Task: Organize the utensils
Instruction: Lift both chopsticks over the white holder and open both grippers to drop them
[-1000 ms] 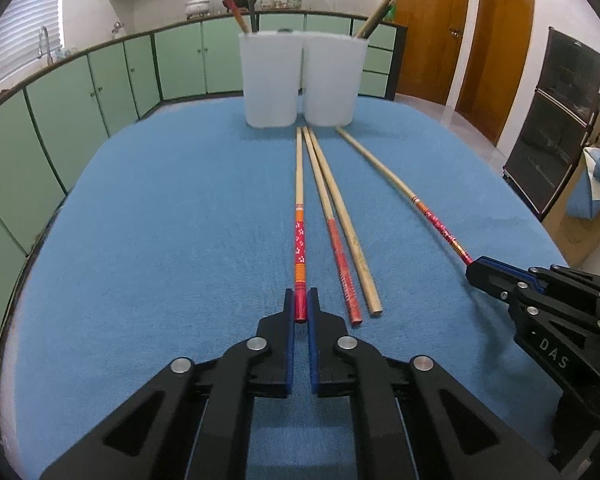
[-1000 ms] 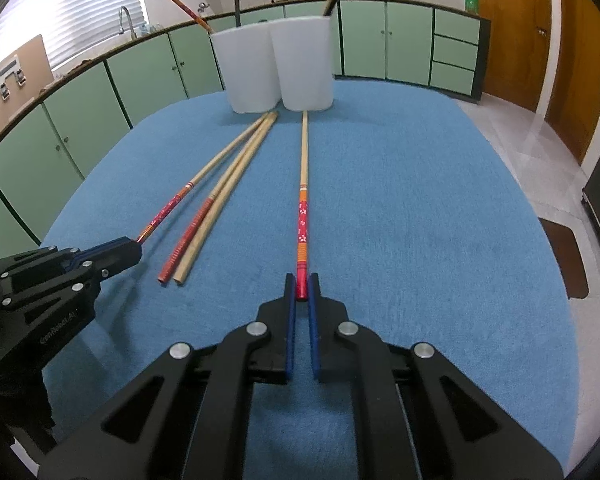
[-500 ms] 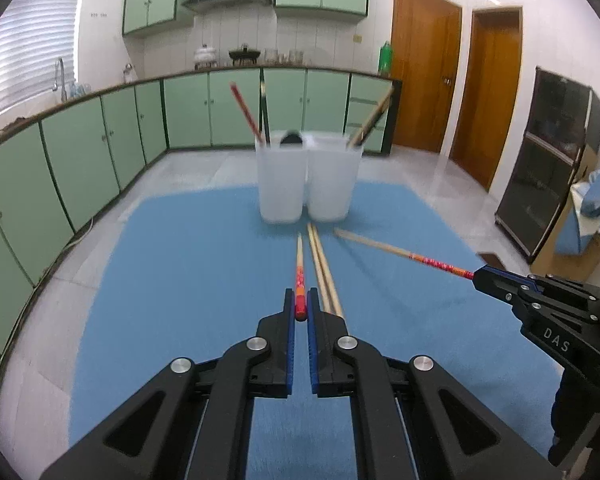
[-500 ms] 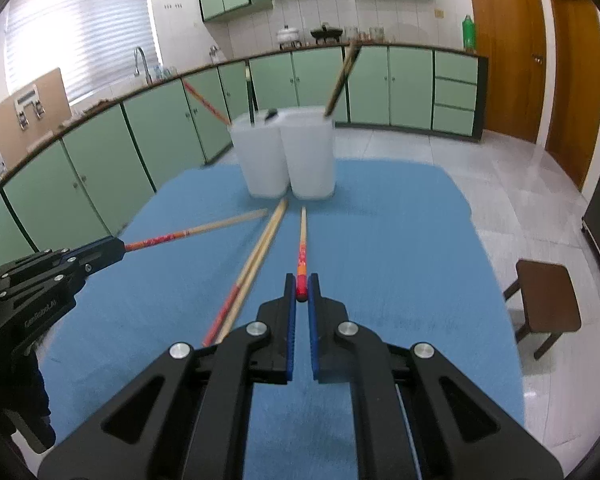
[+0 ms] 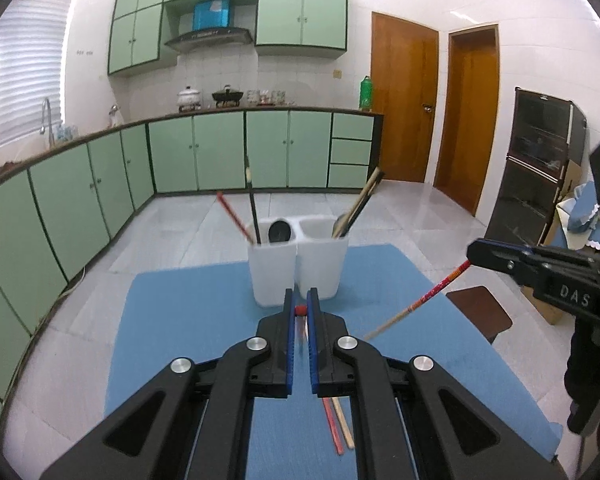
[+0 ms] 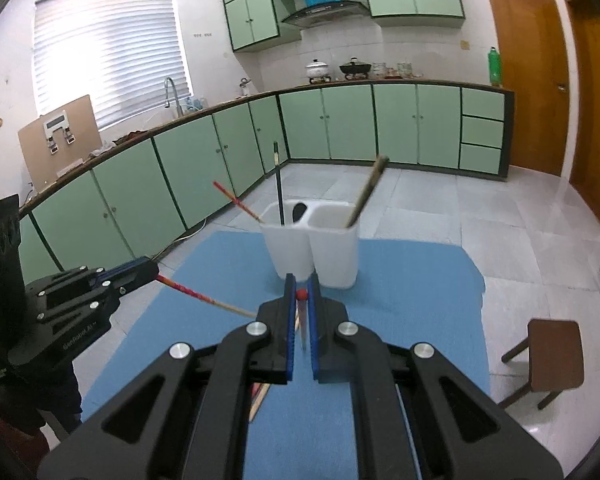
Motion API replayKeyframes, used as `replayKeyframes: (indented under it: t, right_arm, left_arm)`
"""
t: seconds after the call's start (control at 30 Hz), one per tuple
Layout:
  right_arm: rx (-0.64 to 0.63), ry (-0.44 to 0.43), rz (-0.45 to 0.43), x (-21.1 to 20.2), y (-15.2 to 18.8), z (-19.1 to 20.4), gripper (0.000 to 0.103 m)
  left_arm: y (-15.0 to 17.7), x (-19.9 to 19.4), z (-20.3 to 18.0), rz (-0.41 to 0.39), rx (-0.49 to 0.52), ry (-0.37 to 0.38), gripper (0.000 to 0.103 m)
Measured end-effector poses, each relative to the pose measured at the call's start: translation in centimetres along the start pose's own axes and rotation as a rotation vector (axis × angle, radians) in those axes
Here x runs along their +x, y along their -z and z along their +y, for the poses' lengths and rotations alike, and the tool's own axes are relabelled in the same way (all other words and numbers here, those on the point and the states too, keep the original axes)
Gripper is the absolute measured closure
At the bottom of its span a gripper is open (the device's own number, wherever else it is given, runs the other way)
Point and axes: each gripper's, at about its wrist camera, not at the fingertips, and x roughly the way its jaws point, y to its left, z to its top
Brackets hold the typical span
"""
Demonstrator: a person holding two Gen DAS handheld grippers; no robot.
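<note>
While clamped on one red-tipped wooden chopstick each, both black two-finger grippers raised above blue cloth-covered table [image 5: 188,320]. Left gripper [image 5: 300,310]: jaws closed on red end of patterned chopstick [image 5: 299,311], shaft hanging down between the fingers, blurred. Right gripper [image 6: 301,294]: jaws closed on red end of a like chopstick [image 6: 301,294]; seen from the left view, that chopstick [image 5: 420,304] slanting down toward the table, clear of the cloth. Two white translucent plastic utensil holders, side by side and touching, upright at far end of table. Left holder [image 5: 271,276]: one red chopstick [image 5: 234,218] leaning left, one dark chopstick [image 5: 252,200] near upright, one black spoon bowl [image 5: 279,231]. Right holder [image 5: 322,272]: brown and dark sticks [image 5: 362,200] leaning right, spoon bowl [image 5: 340,224] at rim. Loose on cloth below left gripper: one red-ended chopstick [image 5: 332,426] and one plain wooden chopstick [image 5: 345,426], lying alongside each other. Brown wooden stool [image 6: 552,356] on tiled floor, right of table.
</note>
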Motion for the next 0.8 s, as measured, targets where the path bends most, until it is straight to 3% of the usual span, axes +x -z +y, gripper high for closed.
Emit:
replayKeyframes:
  t: [0.27, 0.47, 0.8]
  right_arm:
    - [-0.053, -0.009, 0.019, 1.3, -4.0, 0.1, 0.098]
    - [-0.067, -0.03, -0.029, 0.5, -8.0, -0.2, 0.098]
    - [-0.075, 0.009, -0.25, -1.5, -16.6, -1.3, 0.098]
  left_arm:
    - [-2.9, 1.3, -0.3, -0.016, 0.051, 0.01, 0.097]
    - [-5.8, 1.3, -0.1, -0.067, 0.056, 0.014, 0.097]
    - [-13.7, -0.1, -0.2, -0.269, 0.077, -0.022, 0.097]
